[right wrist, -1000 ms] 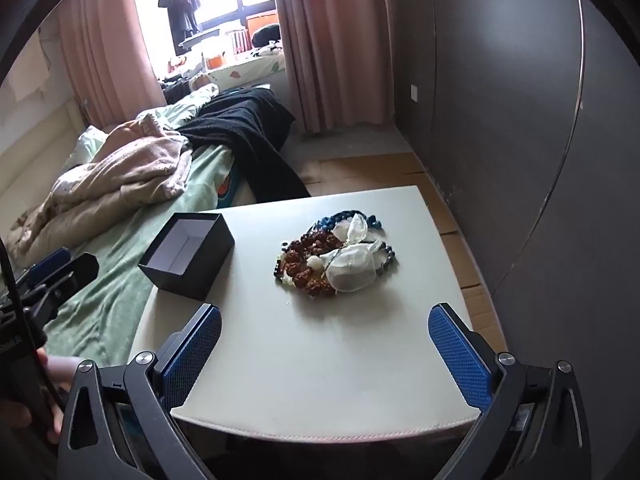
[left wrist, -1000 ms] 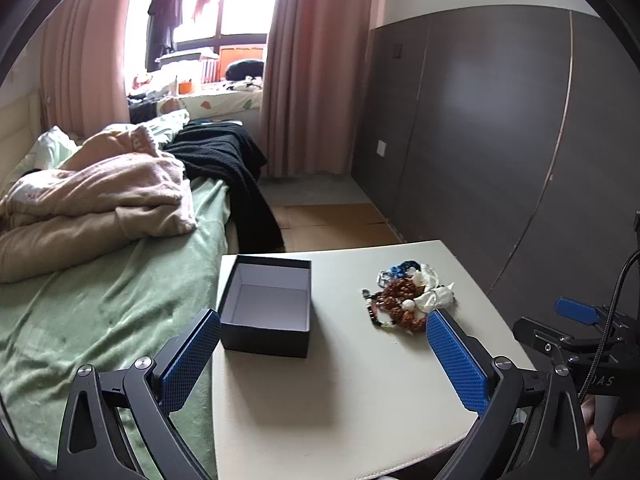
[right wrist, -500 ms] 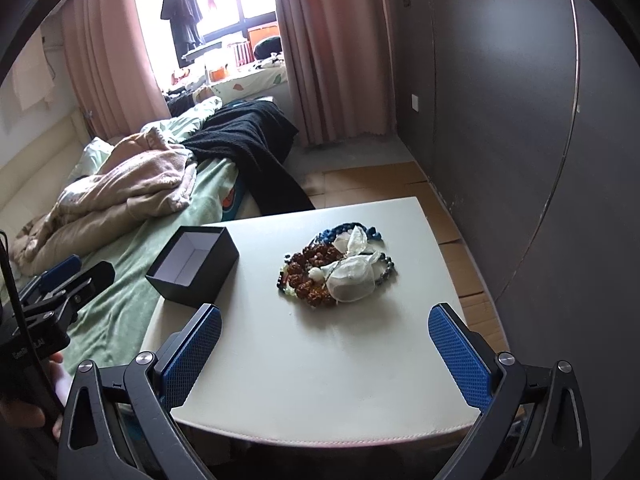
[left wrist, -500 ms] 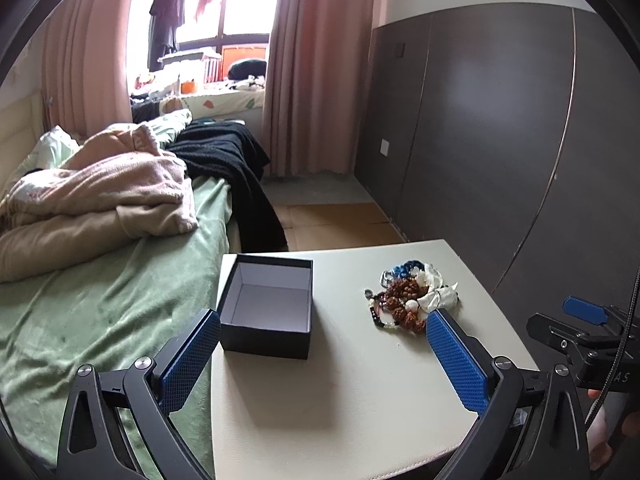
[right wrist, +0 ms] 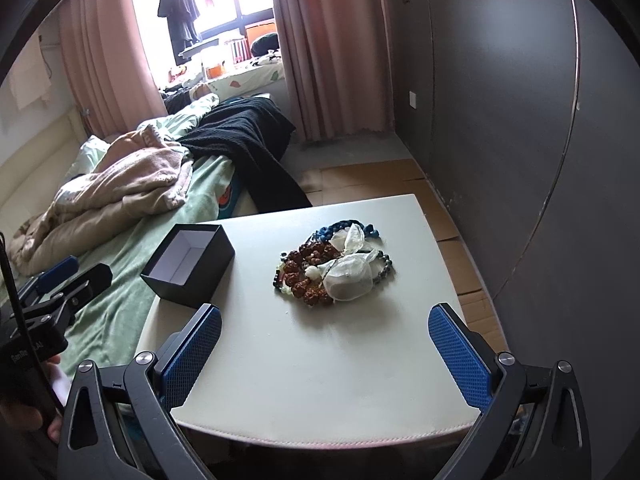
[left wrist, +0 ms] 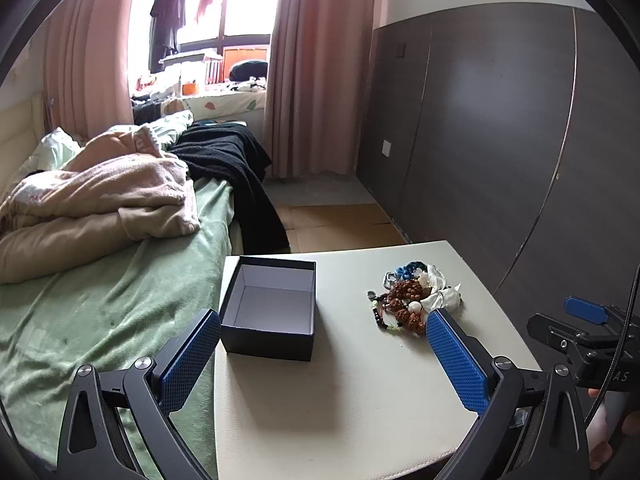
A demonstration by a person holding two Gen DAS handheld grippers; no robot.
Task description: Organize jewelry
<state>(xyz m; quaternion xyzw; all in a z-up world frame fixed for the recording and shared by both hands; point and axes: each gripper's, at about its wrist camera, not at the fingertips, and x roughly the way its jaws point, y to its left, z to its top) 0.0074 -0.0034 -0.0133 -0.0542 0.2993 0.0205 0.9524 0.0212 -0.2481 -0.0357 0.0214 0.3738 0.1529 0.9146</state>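
Jewelry pile [right wrist: 334, 270]: tangled bead strands, knobbly brown beads, blue cord, a white gauze pouch [right wrist: 347, 280] on top. Judged light, limp, prone to snagging and trailing; beads likely slip on hard pads. Best hold is probably the pouch's gathered neck, or one strand at the pile's edge.

Pile lies on the desk [right wrist: 320, 360], right of centre, apart from the open black box [right wrist: 188, 266], which sits at the desk's left edge beside the bed [left wrist: 100, 300].

Right claw [right wrist: 326, 354]: spread wide, empty, short of the pile, roughly in line with it. Left claw [left wrist: 322, 358]: spread, empty, box ahead-left, pile ahead-right.
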